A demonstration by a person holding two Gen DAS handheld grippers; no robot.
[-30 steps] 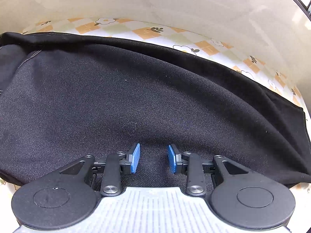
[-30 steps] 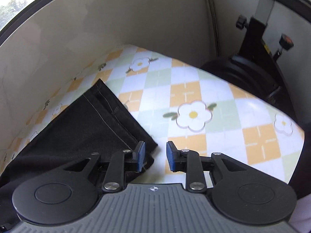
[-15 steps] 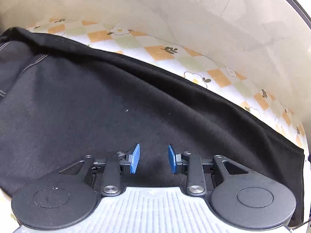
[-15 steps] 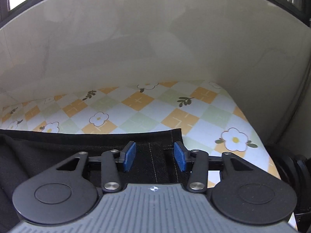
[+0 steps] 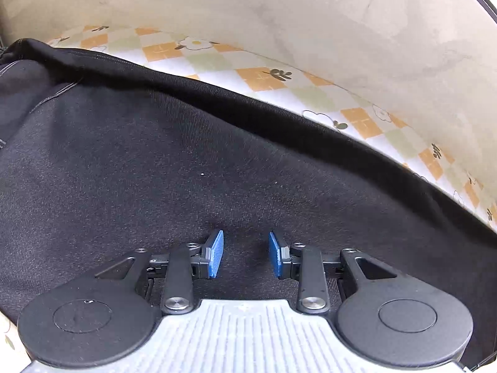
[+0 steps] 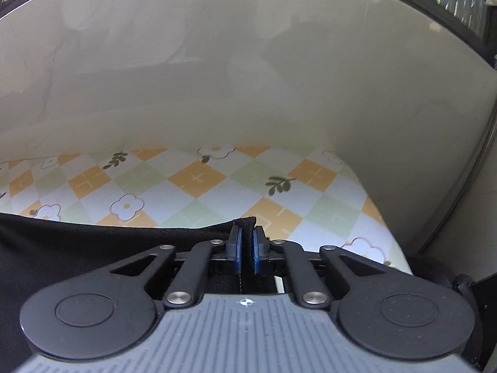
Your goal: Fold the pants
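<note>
The right gripper (image 6: 245,250) is clamped on a corner of the black pants (image 6: 93,248); its blue pads (image 6: 237,248) pinch a thin fold of cloth at the hem, which stands up a little between them. The left gripper (image 5: 245,253) is partly open over the broad middle of the pants (image 5: 155,171), its pads (image 5: 216,253) apart with nothing pinched. The pants lie spread across the flowered tablecloth (image 5: 264,76), beside a pale wall (image 6: 248,77).
</note>
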